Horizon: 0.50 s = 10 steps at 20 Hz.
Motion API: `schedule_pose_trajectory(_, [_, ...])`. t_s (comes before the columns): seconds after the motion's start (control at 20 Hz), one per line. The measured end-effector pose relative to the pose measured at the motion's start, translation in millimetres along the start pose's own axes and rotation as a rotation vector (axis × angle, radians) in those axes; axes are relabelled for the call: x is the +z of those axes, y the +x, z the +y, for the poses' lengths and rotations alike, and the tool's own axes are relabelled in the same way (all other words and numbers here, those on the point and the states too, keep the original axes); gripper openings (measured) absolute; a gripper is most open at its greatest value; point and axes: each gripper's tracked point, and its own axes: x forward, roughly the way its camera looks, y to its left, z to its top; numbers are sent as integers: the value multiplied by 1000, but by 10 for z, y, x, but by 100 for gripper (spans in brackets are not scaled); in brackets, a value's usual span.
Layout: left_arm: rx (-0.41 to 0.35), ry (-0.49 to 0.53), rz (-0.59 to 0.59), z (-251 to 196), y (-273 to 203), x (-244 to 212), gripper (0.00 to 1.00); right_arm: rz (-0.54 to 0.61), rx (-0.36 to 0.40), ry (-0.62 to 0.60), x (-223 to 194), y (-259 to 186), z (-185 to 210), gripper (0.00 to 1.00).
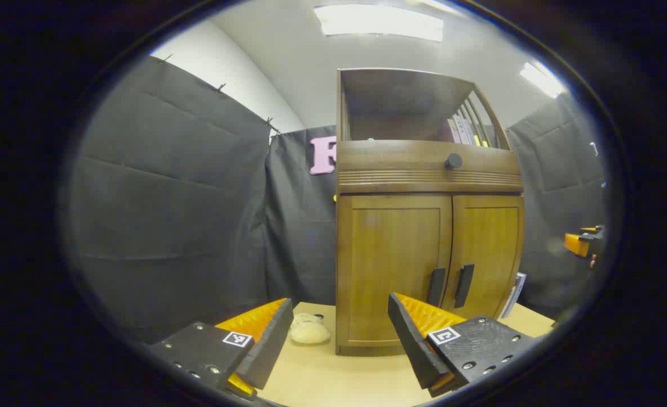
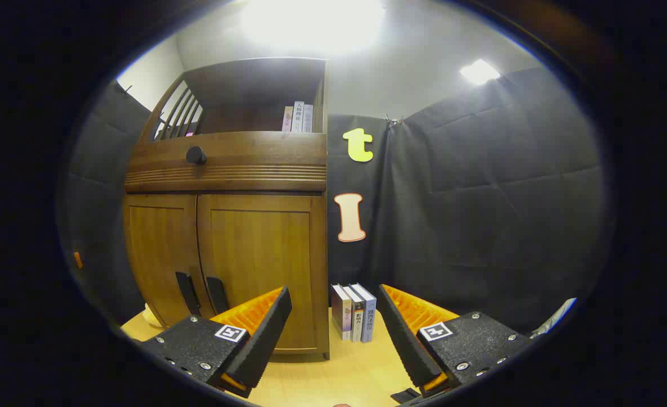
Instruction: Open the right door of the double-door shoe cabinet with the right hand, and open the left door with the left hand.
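On the table (image 1: 333,379), ahead of both grippers, stands the double-door shoe cabinet (image 1: 428,265), its left door (image 1: 393,265) and right door (image 1: 486,254) both closed, the two dark vertical handles (image 1: 436,286) side by side at the middle seam. In the left gripper view the left gripper (image 1: 336,339) has its jaws spread wide and holding nothing, well short of the cabinet, which rises above and behind the right-hand jaw; that jaw covers the cabinet's lower front corner. In the right gripper view the right gripper (image 2: 333,333) is likewise spread and empty, the cabinet standing up and to the left of it, with the left-hand jaw overlapping the bottom of the right door (image 2: 260,265). A round knob (image 1: 453,161) sits on the drawer front above the doors, and books (image 2: 298,117) lean in the open top shelf. Three more books (image 2: 354,312) stand upright on the table just beside the cabinet's right side. A pale lumpy object (image 1: 309,329) lies near the cabinet's left side; what it is cannot be made out. The other gripper (image 1: 585,243) shows at the far right edge of the left gripper view, cut off.
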Motion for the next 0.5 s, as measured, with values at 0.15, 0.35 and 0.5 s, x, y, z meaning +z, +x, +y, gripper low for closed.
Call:
schedule_pose_trajectory(0.15, [2,6,1,23,-32,-34,100,13,1,7,-42,-22,1,95])
schedule_pose_trajectory(0.35, [0,3,5,19,-51,-64,100,6,4,4,-45,-38,21,95])
schedule_pose_trajectory(0.5, [4,0,15,28,-62,-123,100,11,8,-5,-79,-38,47,95])
